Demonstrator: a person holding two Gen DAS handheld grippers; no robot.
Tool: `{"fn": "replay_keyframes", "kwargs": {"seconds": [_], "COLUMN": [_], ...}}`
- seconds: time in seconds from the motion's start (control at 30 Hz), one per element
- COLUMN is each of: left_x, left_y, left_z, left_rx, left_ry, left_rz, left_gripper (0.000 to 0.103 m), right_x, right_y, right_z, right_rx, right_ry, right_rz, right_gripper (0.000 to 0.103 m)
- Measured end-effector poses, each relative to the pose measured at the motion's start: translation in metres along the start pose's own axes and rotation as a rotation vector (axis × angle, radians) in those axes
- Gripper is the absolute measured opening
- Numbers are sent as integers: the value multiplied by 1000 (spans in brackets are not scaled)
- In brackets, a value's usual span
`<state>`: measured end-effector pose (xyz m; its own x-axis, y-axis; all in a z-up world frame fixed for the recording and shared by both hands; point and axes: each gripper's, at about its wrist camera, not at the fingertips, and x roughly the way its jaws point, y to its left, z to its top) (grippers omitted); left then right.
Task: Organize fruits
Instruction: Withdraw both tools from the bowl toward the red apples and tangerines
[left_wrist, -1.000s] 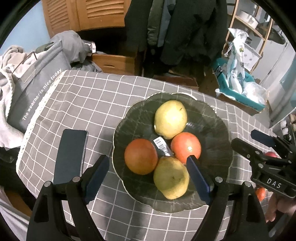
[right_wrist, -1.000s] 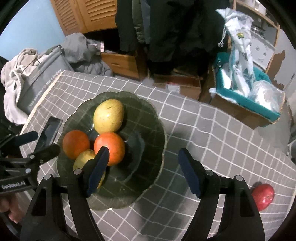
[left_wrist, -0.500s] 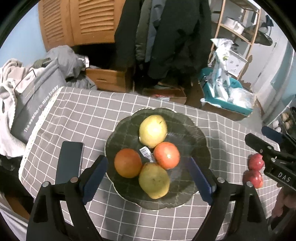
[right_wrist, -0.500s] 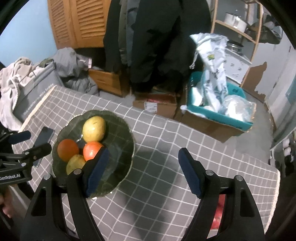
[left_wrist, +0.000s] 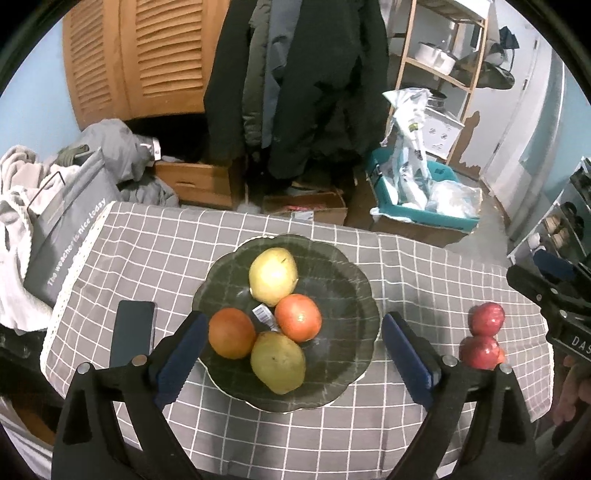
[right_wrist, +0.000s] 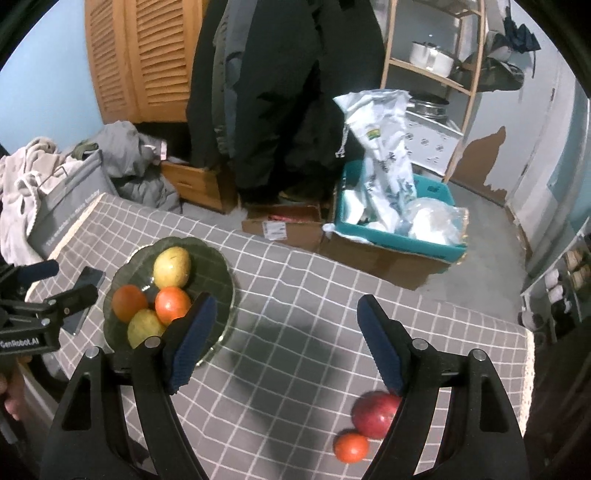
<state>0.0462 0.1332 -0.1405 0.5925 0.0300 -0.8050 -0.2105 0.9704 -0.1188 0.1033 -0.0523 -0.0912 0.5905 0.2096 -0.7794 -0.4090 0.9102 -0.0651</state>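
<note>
A dark green plate on the checked cloth holds two yellow pears, an orange and an orange-red fruit, with a barcode sticker among them. My left gripper hovers above the plate, its jaws opening with nothing between them. Two red fruits lie on the cloth near the table's right end. In the right wrist view they appear as a red apple and a smaller orange-red fruit. My right gripper hangs open and empty above bare cloth, the plate to its left.
A dark phone lies left of the plate. The other gripper shows at each view's edge: right gripper, left gripper. Beyond the table are a grey bag, cardboard boxes, a teal bin and hanging coats.
Both grippers have risen and pulled back from the plate, which looks smaller now. The left jaws have spread wider. The red fruits on the right have come into view.
</note>
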Motion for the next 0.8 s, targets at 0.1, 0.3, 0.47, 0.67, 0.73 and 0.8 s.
{"fn": "replay_keyframes", "kwargs": {"seconds": [0.1,0.3,0.47,0.67,0.73,0.8], "left_x": [-6,-16,-21,-24,-26,-28], "left_y": [-6,-19,-31,-51,-57,-64], "left_z": [1,2,1,1,0,0], "left_rx": [9,24,40,74,85,96], "left_ry": [-14,-30,-34,-37,-40,-44], "left_rz": [-4,-24,-41,-59,-64,-70], "left_gripper": [100,100,100,100,101,101], "right_x": [-11,-30,-44,-58,-62,-67], "right_y": [-7,-22,-39,-59,-67,-74], "right_z": [-4,-12,-19,-28,-32,-36], "right_rx": [0,18,43,72,84,97], "right_ry": [-13,-36,-51,-66,-70,-75], "right_rz": [-8,-17,-27,-42,-50,-59], "right_gripper": [79,79,79,79,79,79]}}
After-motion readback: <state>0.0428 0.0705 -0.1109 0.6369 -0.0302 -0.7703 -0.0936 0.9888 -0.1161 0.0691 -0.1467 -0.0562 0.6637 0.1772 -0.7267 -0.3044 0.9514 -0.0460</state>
